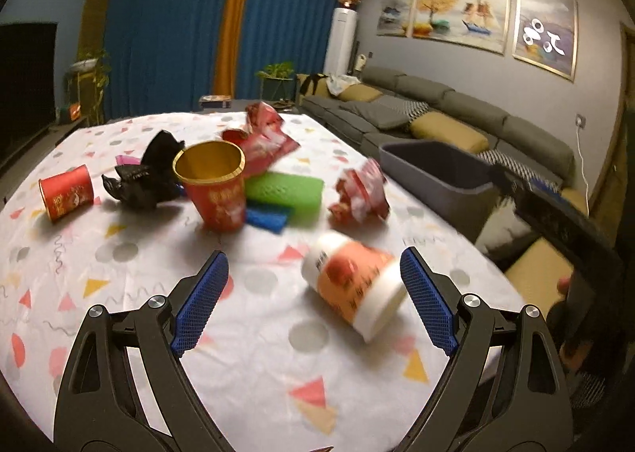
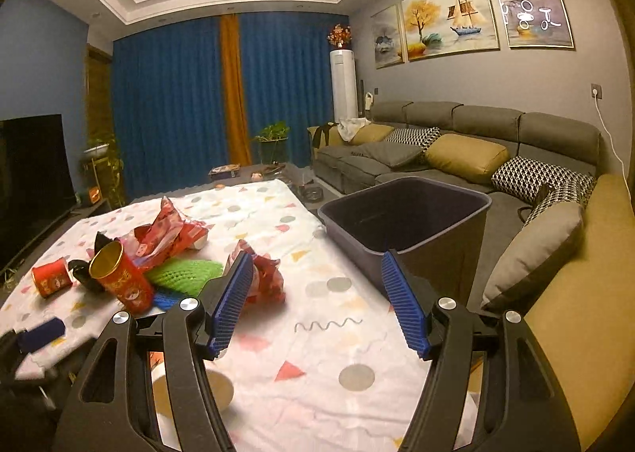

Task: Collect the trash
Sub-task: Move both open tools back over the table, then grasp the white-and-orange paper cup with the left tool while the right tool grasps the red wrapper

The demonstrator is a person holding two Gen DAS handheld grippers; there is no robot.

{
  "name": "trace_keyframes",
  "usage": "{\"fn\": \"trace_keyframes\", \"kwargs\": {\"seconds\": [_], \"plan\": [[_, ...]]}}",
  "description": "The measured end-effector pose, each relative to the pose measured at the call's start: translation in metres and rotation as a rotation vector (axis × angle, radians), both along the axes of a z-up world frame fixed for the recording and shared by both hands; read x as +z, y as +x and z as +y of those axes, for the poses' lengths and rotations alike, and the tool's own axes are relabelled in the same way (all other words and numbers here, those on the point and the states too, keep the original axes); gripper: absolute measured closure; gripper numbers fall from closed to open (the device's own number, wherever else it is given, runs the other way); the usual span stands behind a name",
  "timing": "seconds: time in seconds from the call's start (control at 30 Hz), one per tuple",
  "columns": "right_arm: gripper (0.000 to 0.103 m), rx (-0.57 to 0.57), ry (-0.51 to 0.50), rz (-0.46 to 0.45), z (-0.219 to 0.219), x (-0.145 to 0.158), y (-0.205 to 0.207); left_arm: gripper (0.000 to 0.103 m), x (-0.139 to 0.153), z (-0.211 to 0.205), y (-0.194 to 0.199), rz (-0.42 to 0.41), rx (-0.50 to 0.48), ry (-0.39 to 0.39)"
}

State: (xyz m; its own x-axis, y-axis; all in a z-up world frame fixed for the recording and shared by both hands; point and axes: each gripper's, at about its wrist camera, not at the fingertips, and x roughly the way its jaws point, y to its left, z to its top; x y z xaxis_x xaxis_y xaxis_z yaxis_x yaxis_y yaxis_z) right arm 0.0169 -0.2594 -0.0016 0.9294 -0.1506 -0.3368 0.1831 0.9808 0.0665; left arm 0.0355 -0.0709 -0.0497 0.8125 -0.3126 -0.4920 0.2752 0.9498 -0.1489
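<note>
The left gripper (image 1: pixel 313 285) stood wide open over the tablecloth (image 1: pixel 246 364), with a tipped orange cup (image 1: pixel 355 285) lying between its pads nearer the one at 3 o'clock, not touching either. The right gripper (image 2: pixel 317 293) was also wide and empty, bare cloth ahead of it. The bin (image 2: pixel 405 222) sat against the table's edge at 1 o'clock, while the wrappers (image 2: pixel 262 273) and red cups (image 2: pixel 123 281) crowded 10 o'clock

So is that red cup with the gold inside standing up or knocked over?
Standing. The red cup sits upright on the tablecloth, its gold-lined mouth facing up; the smaller red cup lies tipped.
</note>
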Motion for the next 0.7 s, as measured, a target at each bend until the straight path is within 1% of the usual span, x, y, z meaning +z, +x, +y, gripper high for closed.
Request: {"fn": "trace_keyframes", "kwargs": {"seconds": [0.13,0.23,0.3,0.33,0.4,0.43,0.53,0.6,0.63,0.7], "plan": [[0.036,-0.004,-0.002,-0.001,0.002,-0.004,-0.005,0.019,-0.015,-0.014,-0.004,0.037,-0.038,0.024],[0.036,0.001,-0.002,0.003,0.003,-0.008,-0.006,0.028,-0.026,-0.021,-0.001,0.052,-0.036,0.057],[0.036,0.003,-0.004,0.008,0.003,-0.010,-0.006,0.035,-0.032,-0.023,0.005,0.074,-0.033,0.058],[0.036,0.005,-0.004,0.011,0.002,-0.011,-0.005,0.037,-0.034,-0.023,0.008,0.080,-0.030,0.058],[0.036,0.008,-0.001,0.016,0.001,-0.012,-0.004,0.047,-0.037,-0.024,0.013,0.094,-0.024,0.066],[0.036,0.011,0.001,0.019,0.001,-0.013,-0.002,0.049,-0.039,-0.024,0.016,0.106,-0.021,0.065],[0.037,0.018,0.001,0.023,0.002,-0.016,0.000,0.058,-0.043,-0.022,0.023,0.134,-0.017,0.048],[0.037,0.022,0.001,0.026,0.002,-0.018,0.002,0.070,-0.044,-0.021,0.027,0.146,-0.019,0.041],[0.037,0.024,0.003,0.030,0.002,-0.019,0.004,0.073,-0.044,-0.022,0.028,0.149,-0.019,0.039],[0.037,0.029,0.005,0.035,0.004,-0.021,0.006,0.085,-0.044,-0.020,0.031,0.151,-0.019,0.032]]}}
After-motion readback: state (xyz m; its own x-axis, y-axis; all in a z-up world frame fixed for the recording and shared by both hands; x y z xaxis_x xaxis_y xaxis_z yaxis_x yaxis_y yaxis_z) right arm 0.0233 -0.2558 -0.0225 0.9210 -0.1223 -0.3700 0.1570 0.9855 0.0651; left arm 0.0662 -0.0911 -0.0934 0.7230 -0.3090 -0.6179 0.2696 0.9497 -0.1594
